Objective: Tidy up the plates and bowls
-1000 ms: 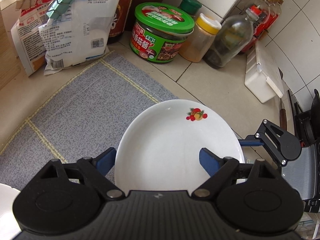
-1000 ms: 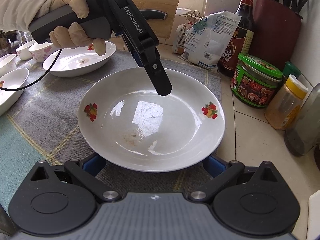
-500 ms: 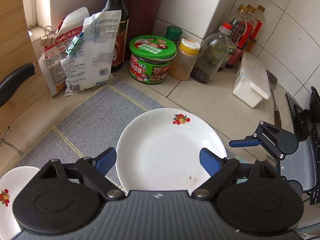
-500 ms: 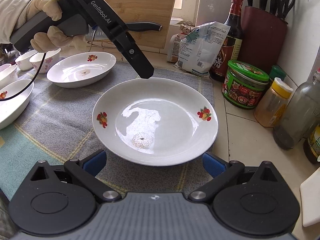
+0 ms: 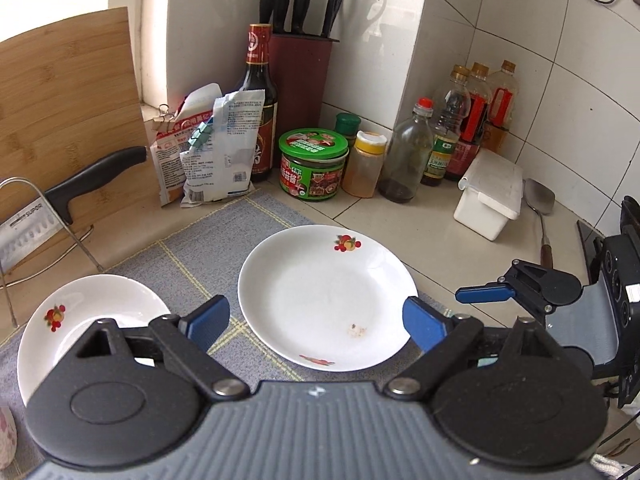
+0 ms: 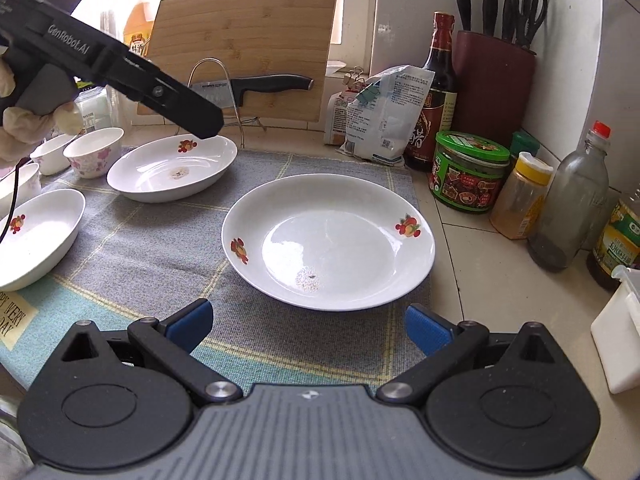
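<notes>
Plates and bowls sit spread across a grey woven mat (image 6: 152, 248) on the kitchen counter, none stacked yet. In the right wrist view, 1 round plate (image 6: 328, 240) with fruit decals lies flat at the center of the frame, on the mat's right edge. An oval dish (image 6: 172, 168) lies at upper left of it, a second oval dish (image 6: 36, 236) at the left edge, and small floral bowls (image 6: 94, 152) stand further up and left.

The right gripper (image 6: 308, 324) hangs at the bottom center of its frame, jaws wide apart and holding nothing; the plate's near rim lies just above the gap between the blue pads, not between them. The left gripper (image 5: 316, 320) is empty too, and its jaws are opening. In its own view the pads flank the plate's near half but stand above it, clear of the rim. In the right wrist view this gripper reaches in from the upper left, over the first oval dish.

Being round, the plate has no long axis to line up with. What matters is that it lies straight ahead of the right jaws and closer to them than to the left tool, so the right hand looks better placed to take the near rim.
</notes>
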The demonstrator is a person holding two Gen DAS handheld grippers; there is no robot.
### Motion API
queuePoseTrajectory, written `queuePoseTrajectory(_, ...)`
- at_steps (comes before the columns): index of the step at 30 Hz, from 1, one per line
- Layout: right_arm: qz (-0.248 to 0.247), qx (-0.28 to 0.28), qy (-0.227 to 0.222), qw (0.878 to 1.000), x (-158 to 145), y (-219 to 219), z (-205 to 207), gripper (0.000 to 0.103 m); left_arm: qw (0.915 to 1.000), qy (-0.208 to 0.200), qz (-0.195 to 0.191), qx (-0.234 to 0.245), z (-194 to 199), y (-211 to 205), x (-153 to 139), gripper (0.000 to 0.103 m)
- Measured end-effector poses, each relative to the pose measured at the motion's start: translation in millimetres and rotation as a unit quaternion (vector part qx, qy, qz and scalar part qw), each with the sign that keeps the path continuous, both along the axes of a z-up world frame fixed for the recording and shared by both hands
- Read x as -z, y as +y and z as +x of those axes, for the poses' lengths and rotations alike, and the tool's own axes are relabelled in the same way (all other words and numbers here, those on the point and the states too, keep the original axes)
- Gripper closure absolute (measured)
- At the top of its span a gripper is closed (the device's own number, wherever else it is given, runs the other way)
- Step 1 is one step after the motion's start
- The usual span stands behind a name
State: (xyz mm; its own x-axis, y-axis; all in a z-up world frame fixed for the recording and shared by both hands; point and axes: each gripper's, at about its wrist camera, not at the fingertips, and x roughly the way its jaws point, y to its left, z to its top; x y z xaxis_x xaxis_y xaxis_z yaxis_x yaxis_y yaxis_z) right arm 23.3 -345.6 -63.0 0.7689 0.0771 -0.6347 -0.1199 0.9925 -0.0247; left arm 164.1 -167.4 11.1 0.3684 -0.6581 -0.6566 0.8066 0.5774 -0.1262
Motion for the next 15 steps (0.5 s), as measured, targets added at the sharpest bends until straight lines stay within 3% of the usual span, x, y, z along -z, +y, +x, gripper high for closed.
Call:
queuePoseTrajectory(6,0.029,0.014,-0.009,0.999,2,0,-13,0.000,0.9969,0.034,-0.039,-0.059,-34,20,14,0.007)
queuePoseTrajectory(15,0.053,-0.046,-0.004,0.998,15,19,-17,0.000,0.9941,0.011,0.009,-0.108,-78,26,32,0.007)
